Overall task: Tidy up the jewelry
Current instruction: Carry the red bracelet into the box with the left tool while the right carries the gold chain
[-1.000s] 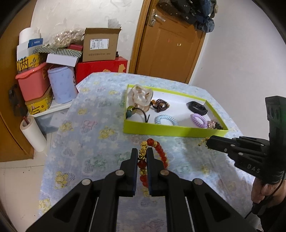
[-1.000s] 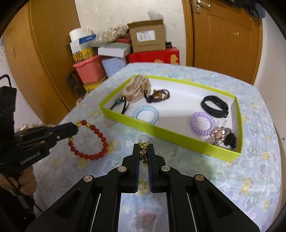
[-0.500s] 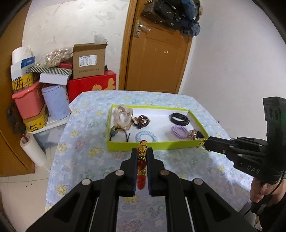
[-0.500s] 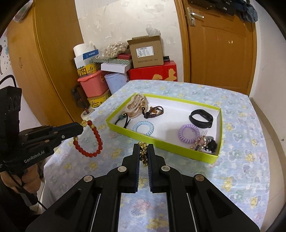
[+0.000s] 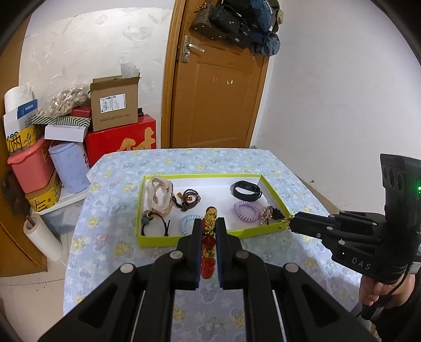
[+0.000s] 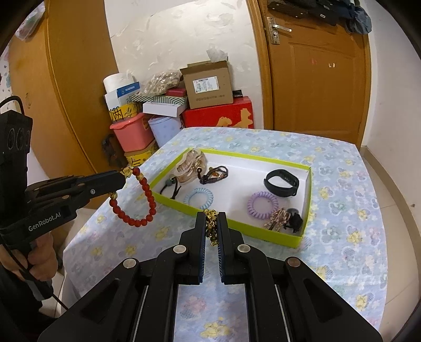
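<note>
The left gripper [image 5: 209, 229] and right gripper [image 6: 211, 223] both point downward, jaws nearly closed. Each is gripped from below by a hand [image 6: 39, 259].

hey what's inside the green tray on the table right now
Inside the green tray: a beige hair claw, dark beaded bracelet, black hair tie with green bead, blue coil tie, purple coil tie, black fitness band, gold-and-black clips. The near wall hides part of the floor.

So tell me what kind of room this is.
Probably a room in a home, used partly for storage: a wooden door with bags hung on top, stacked boxes in the corner, and a table under a flowered cloth.
</note>
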`<action>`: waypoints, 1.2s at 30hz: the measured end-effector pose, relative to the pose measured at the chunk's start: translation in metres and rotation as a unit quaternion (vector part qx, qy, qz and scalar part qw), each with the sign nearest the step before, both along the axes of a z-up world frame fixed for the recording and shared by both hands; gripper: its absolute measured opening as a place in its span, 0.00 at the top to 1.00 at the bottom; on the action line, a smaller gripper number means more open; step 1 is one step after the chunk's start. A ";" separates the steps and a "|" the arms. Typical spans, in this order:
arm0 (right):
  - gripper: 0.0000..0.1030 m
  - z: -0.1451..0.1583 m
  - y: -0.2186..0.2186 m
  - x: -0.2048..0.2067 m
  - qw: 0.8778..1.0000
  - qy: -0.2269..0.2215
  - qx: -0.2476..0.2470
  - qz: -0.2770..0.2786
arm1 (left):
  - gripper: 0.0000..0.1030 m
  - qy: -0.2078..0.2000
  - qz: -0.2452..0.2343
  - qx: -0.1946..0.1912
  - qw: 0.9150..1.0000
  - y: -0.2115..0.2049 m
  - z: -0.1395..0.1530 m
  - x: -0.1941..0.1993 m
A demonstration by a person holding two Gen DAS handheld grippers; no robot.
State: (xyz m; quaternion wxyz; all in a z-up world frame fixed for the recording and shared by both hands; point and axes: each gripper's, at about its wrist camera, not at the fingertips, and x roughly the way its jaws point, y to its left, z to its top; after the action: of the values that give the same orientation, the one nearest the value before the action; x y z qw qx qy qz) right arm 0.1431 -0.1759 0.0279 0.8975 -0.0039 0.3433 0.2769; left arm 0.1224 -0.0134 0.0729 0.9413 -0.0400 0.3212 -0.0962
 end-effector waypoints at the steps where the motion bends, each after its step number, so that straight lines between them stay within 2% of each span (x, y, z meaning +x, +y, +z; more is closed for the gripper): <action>1: 0.92 0.001 -0.001 0.003 1.000 0.000 0.000 -0.001 | 0.91 0.000 -0.001 0.000 1.000 -0.001 0.001 0.003; 19: 0.92 0.001 -0.008 0.052 1.000 0.001 0.001 -0.014 | 0.91 -0.006 -0.014 0.001 1.000 -0.006 0.015 0.059; 36: 0.92 -0.033 -0.004 0.101 0.999 0.045 -0.002 -0.019 | 0.91 0.040 -0.021 -0.010 0.999 -0.013 -0.024 0.117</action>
State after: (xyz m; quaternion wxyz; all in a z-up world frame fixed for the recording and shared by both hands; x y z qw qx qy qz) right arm 0.2438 -0.1800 -0.0048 0.8861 0.0135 0.3841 0.2589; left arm 0.2389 -0.0269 0.0486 0.9251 -0.0464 0.3581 -0.1179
